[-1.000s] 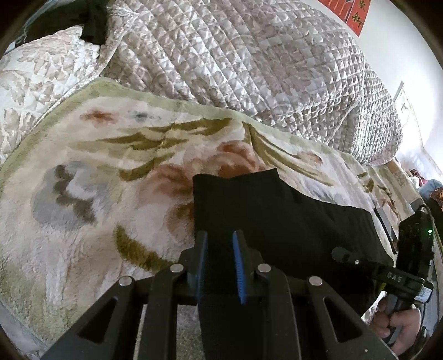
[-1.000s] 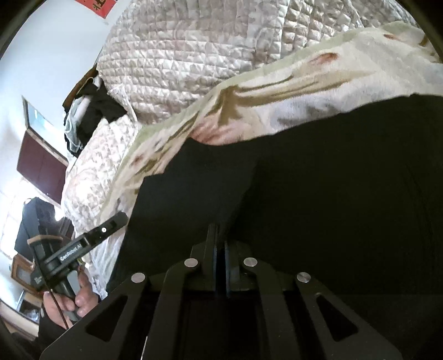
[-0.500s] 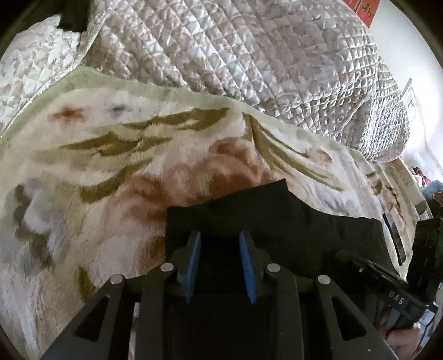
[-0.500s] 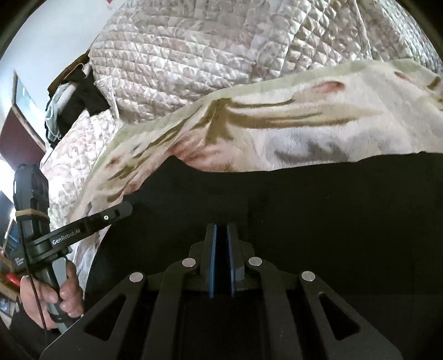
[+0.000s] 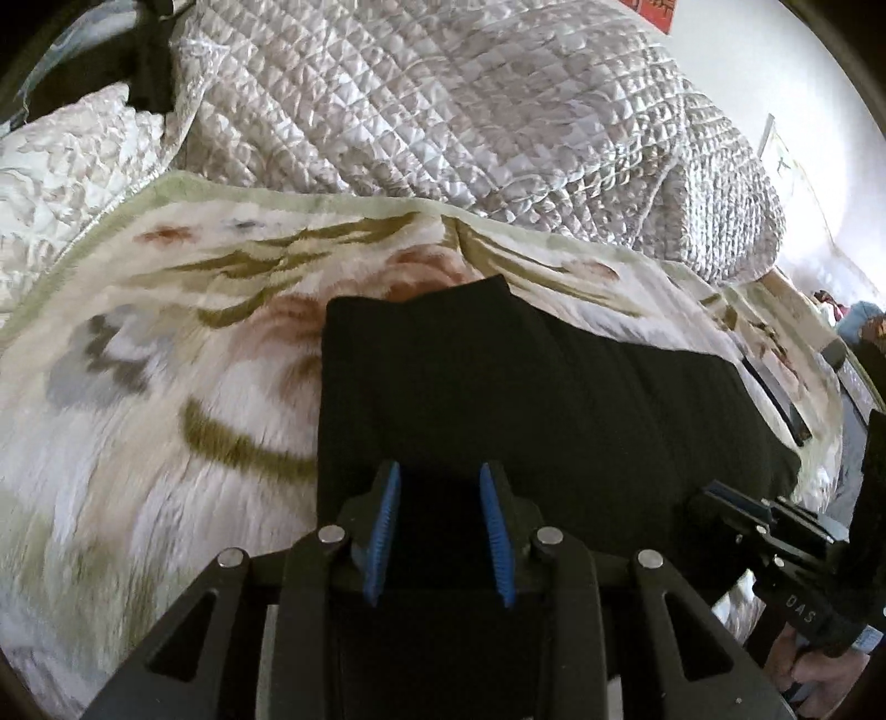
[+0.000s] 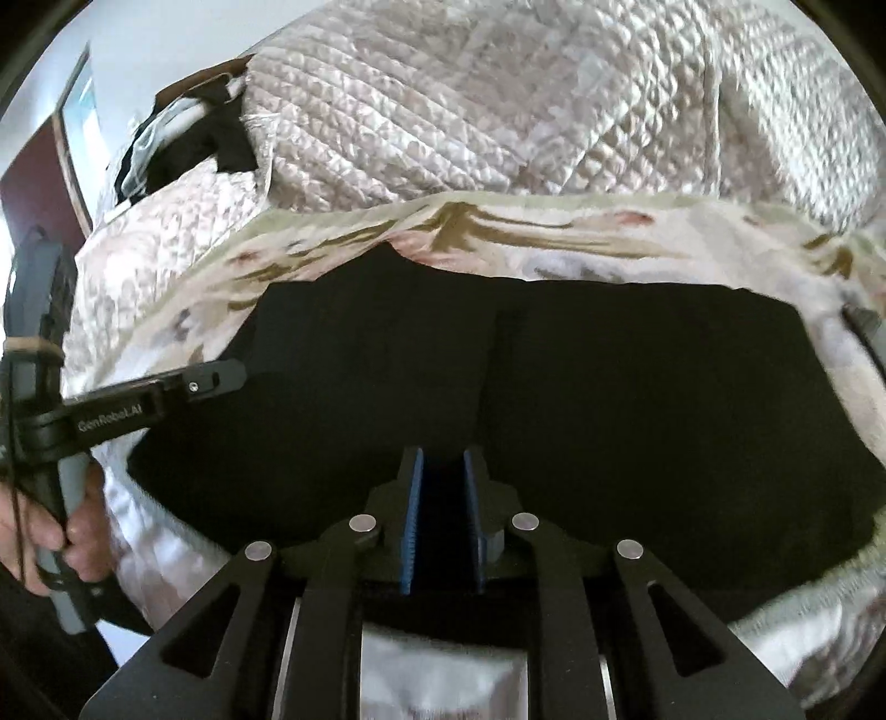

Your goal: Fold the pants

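While both tools hover low over the bed, the left gripper (image 5: 437, 476) has its blue-padded fingers (image 5: 384, 520) spread apart with nothing between them, poised just above the near edge of the black pants (image 5: 498, 387). Its own handle shows in the right wrist view at the left edge, held in the person's left hand (image 6: 61, 543). The right gripper (image 6: 443, 459) also has its pads separated by a narrower gap, empty, directly over the same dark cloth; in the left wrist view this tool appears at the lower right, gripped by the right hand (image 5: 814, 675).

Beyond the fingertips, the pants lie flat as a folded, roughly rectangular slab on a plush floral blanket (image 5: 166, 360), cream with olive leaves and reddish blooms. A vertical crease or layer edge (image 6: 490, 360) runs through the middle of the fabric in the right wrist view.

Farther back, a silvery quilted comforter (image 5: 443, 111) is heaped against the blanket's far border. Dark clothing (image 6: 166, 149) is piled at the upper left, near a white wall (image 6: 166, 33).
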`<move>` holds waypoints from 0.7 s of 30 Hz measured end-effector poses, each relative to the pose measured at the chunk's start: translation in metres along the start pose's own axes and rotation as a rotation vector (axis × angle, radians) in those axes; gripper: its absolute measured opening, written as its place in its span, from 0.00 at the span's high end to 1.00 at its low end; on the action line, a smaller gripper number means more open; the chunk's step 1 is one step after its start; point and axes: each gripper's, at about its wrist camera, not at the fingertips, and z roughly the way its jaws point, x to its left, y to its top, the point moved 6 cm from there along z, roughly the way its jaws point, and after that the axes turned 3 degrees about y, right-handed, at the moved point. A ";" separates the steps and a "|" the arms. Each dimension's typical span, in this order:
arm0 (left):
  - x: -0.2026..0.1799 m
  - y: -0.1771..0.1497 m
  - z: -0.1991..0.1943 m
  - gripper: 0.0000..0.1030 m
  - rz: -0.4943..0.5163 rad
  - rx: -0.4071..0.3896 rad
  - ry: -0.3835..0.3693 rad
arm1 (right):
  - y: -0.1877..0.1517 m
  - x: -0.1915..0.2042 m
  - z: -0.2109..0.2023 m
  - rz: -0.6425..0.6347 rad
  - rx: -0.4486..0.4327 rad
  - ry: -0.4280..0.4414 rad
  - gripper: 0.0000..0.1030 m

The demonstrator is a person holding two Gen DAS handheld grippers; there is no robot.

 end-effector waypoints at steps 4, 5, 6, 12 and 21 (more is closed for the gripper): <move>-0.001 -0.007 -0.006 0.68 0.001 -0.003 0.010 | -0.003 -0.003 -0.003 0.009 -0.002 0.002 0.85; -0.002 -0.007 -0.006 0.68 0.007 -0.003 0.017 | -0.004 -0.004 -0.003 0.015 -0.004 0.005 0.84; -0.003 -0.008 -0.007 0.68 0.010 -0.003 0.024 | -0.004 -0.003 -0.003 0.016 -0.005 0.005 0.84; -0.006 -0.012 -0.009 0.68 0.018 -0.003 0.056 | -0.007 -0.003 -0.006 0.022 -0.013 0.002 0.83; -0.005 -0.014 -0.014 0.68 0.003 0.013 0.068 | -0.006 -0.008 -0.013 0.009 -0.020 -0.040 0.71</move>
